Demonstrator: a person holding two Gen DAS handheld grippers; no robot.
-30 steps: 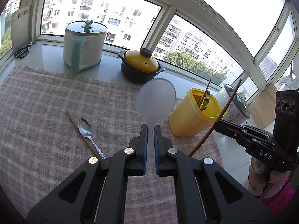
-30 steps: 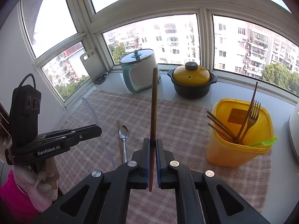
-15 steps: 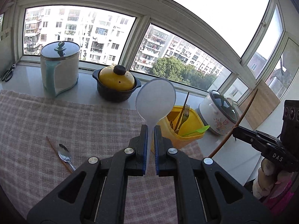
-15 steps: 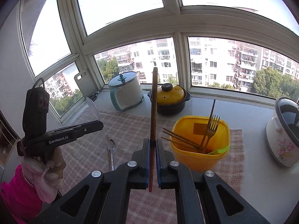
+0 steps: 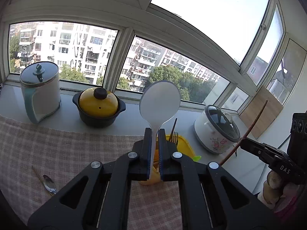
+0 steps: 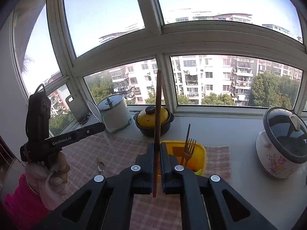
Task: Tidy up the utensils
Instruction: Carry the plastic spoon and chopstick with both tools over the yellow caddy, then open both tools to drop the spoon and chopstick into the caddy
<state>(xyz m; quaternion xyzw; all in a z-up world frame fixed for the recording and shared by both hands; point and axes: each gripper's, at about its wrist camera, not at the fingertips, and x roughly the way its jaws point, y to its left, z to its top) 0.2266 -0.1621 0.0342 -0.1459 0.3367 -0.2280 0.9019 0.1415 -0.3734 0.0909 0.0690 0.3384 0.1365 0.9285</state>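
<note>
We see left gripper (image 5: 154, 134) jaws clamping the white rice paddle (image 5: 160, 99); right gripper (image 6: 157, 147) jaws clamping a wooden chopstick (image 6: 158, 115).

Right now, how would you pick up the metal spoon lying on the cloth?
Probably by its thin handle, coming straight down from above. The metal spoon lies flat on the checked cloth beside a chopstick, so pinch across the handle, away from the rounded bowl.

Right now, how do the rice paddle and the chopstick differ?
The rice paddle is white with a broad oval head; the chopstick is a thin brown stick. The paddle is in the left gripper, the chopstick in the right gripper. Both stand upright, clamped, near the yellow bin.
</note>
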